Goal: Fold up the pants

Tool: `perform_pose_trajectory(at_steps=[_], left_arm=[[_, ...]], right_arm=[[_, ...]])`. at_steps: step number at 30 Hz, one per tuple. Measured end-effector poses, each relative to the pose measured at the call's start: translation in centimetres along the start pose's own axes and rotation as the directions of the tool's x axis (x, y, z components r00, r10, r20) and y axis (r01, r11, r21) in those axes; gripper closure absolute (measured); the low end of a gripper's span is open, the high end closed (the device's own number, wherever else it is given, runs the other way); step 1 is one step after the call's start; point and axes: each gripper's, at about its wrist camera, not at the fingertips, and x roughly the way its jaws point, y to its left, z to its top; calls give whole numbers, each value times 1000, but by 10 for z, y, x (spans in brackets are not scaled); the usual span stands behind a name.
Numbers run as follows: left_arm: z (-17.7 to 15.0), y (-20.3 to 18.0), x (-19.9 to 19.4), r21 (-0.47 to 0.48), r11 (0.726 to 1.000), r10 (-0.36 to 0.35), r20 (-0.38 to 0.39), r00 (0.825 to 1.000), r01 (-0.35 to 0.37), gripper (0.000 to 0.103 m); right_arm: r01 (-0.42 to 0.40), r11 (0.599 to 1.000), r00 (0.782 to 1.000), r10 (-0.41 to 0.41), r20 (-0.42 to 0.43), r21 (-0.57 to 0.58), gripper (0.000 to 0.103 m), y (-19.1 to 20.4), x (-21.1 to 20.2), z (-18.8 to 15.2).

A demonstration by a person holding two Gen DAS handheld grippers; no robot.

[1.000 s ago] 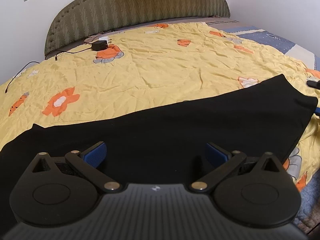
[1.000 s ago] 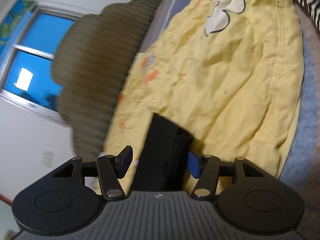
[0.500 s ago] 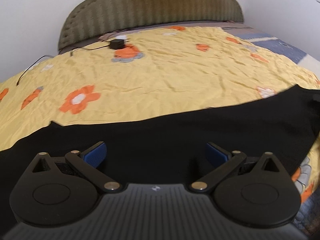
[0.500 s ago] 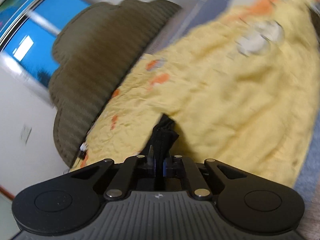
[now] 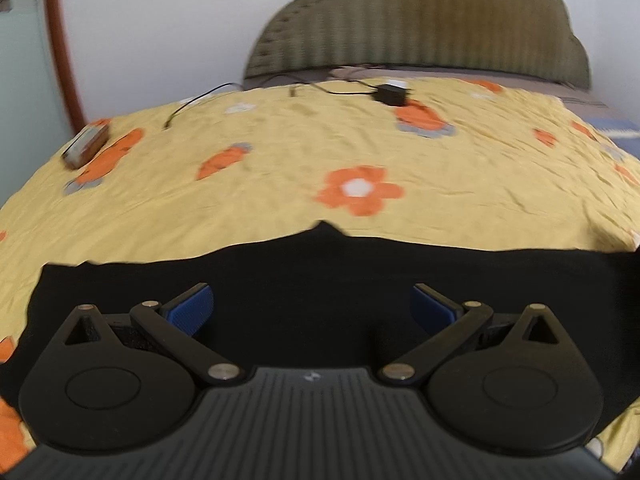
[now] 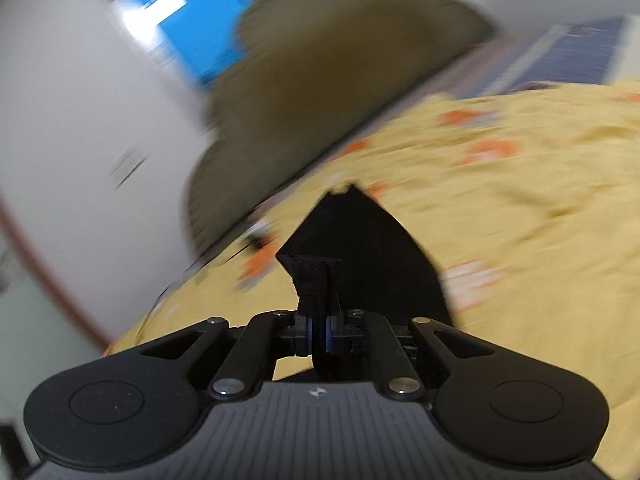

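The black pants (image 5: 320, 276) lie spread across the near part of the yellow flowered bedspread (image 5: 280, 168). My left gripper (image 5: 312, 306) is open, its blue pads (image 5: 192, 304) wide apart just above the black cloth, holding nothing. My right gripper (image 6: 318, 330) is shut on an edge of the pants (image 6: 360, 248); a bunched fold of black fabric sticks up from between its pads and the rest trails away over the bed. The right wrist view is blurred by motion.
A black charger (image 5: 390, 94) with a cable lies near the green padded headboard (image 5: 420, 24). A small brown box (image 5: 86, 146) sits at the bed's left edge. A window (image 6: 176, 8) is on the wall left of the headboard.
My right gripper closed on the pants edge and swung with it across the bed. My left gripper, still open, moved left along the pants toward their left end.
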Motion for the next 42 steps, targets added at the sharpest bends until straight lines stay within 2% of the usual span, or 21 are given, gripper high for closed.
perform_pose_trajectory(at_steps=[2,5,9,12,15,17,19,21,23,25,26,28,29,32,33,35,36,37,39,41,42], left_arm=[[0,12,-1,-19,1000,21,3,1000,-21,0],[-1,27,-3,-39,998,47,0,999,-47,0],[-4,44,-4,-58,996,70,-5,998,-70,0],[-7,52,-3,-58,995,76,-7,997,-76,0],[-9,55,0,-65,995,73,-14,997,-73,0],[-10,59,1,-76,995,65,-18,998,-66,0],[-11,66,-1,-86,994,64,-18,998,-65,0],[-11,77,-3,-99,992,71,-13,997,-72,0],[-11,91,-6,-123,989,85,-14,996,-86,0],[-10,105,-8,-148,984,93,-15,996,-94,0],[-10,112,-8,-159,982,99,-20,995,-101,0],[-12,123,-11,-179,978,108,-20,994,-109,0],[-13,127,-13,-181,977,106,-23,994,-109,0],[-18,135,-22,-165,979,122,-6,993,-121,0],[-20,140,-28,-159,979,132,9,991,-129,0],[-25,155,-37,-162,975,157,32,987,-150,0],[-28,165,-40,-175,970,176,31,984,-168,0],[-30,176,-41,-194,965,185,23,982,-177,0],[-35,200,-44,-240,955,181,5,983,-175,0],[-41,227,-48,-308,932,196,-12,981,-190,0],[-44,239,-51,-332,921,211,-17,977,-204,0]], right_arm=[[-86,993,994,80,-73,-77,98,41,15,-20],[-205,962,961,163,-223,-182,97,98,43,-65],[-274,917,906,145,-398,-291,98,143,71,-131],[-264,891,895,84,-439,-368,97,151,78,-155],[-262,820,911,38,-410,-508,95,161,72,-169],[-257,764,916,-2,-401,-592,88,170,67,-174],[-259,697,914,-49,-404,-669,59,183,57,-176],[-293,637,919,-18,-394,-713,48,192,39,-177],[-353,601,921,91,-378,-717,48,199,19,-168],[-363,640,926,165,-340,-677,48,199,9,-151],[-327,669,939,153,-308,-667,48,199,12,-144],[-213,698,967,50,-250,-684,48,197,32,-139],[-167,702,968,-16,-249,-692,48,194,47,-139],[-121,653,917,-215,-336,-748,45,183,100,-160],[-95,660,934,-200,-296,-745,42,181,99,-163],[-17,696,946,-222,-238,-718,42,190,88,-157],[4,717,963,-191,-190,-698,40,197,77,-155],[-6,726,975,-149,-166,-688,31,206,68,-155],[-80,707,979,-77,-188,-703,24,232,58,-166],[-177,627,973,-4,-231,-759,24,262,50,-190],[-221,570,968,31,-248,-792,24,278,44,-207]])
